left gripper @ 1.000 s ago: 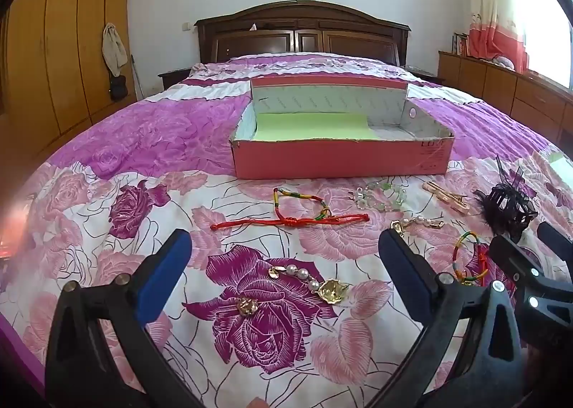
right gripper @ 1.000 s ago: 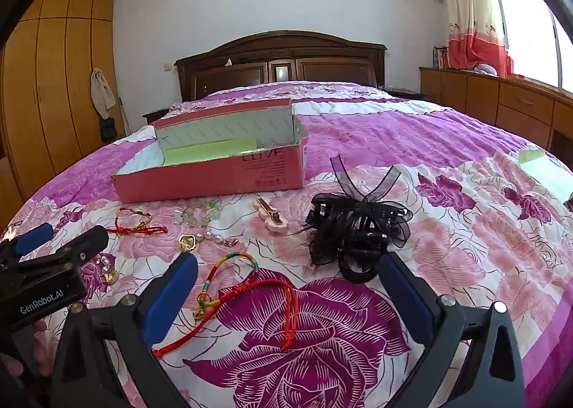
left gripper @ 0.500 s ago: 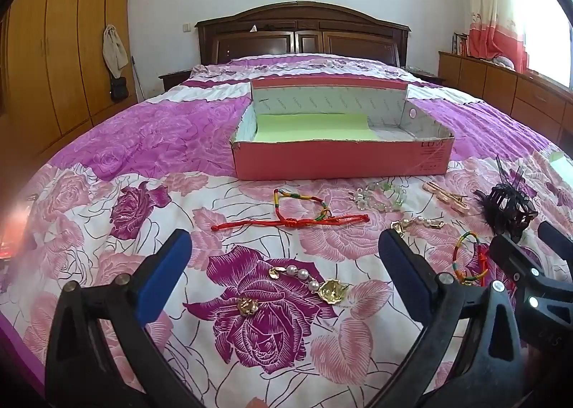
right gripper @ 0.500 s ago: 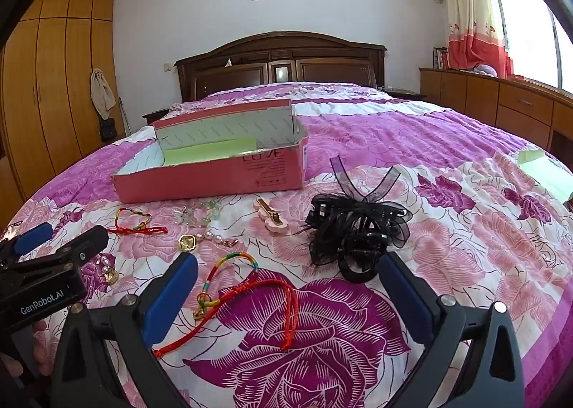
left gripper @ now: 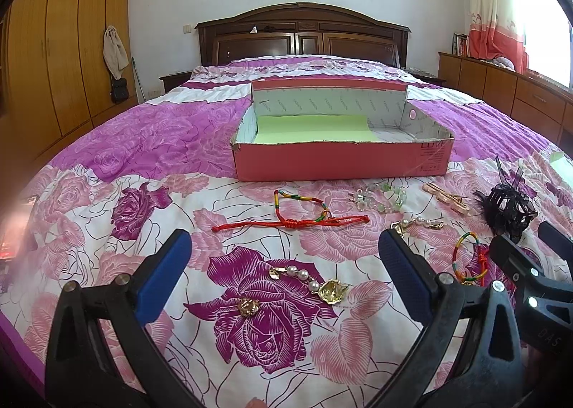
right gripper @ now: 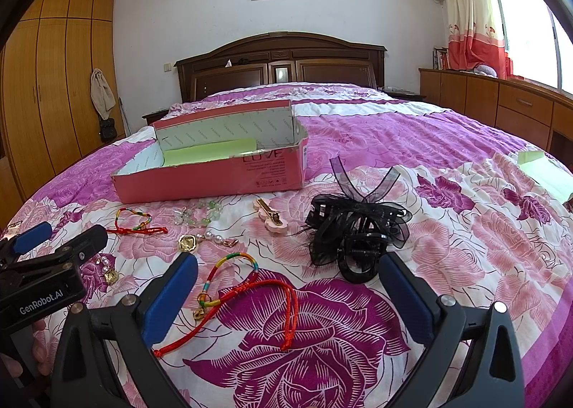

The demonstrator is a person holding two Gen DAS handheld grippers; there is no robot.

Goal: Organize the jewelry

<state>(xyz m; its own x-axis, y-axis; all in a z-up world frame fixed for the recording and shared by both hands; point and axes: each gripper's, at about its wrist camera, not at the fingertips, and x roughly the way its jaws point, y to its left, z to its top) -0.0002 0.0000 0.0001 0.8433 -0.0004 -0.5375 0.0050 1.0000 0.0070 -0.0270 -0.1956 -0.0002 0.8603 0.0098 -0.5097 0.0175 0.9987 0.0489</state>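
Observation:
An open pink box [left gripper: 340,161] with a green sheet inside stands on the bed; it also shows in the right wrist view [right gripper: 211,182]. My left gripper [left gripper: 283,257] is open and empty above a gold and pearl piece [left gripper: 304,282]. A red cord bracelet [left gripper: 297,220], a green bead bracelet [left gripper: 381,195] and a pink clip [left gripper: 447,198] lie before the box. My right gripper [right gripper: 286,282] is open and empty over a striped bracelet with red cord [right gripper: 250,289], beside a black bow hair claw [right gripper: 358,232].
The floral bedspread [left gripper: 107,214] carries everything. A wardrobe [left gripper: 53,49] stands at the left, a headboard [left gripper: 304,32] behind, and a low cabinet [right gripper: 501,100] under the window at the right. A green paper [right gripper: 544,171] lies at the right of the bed.

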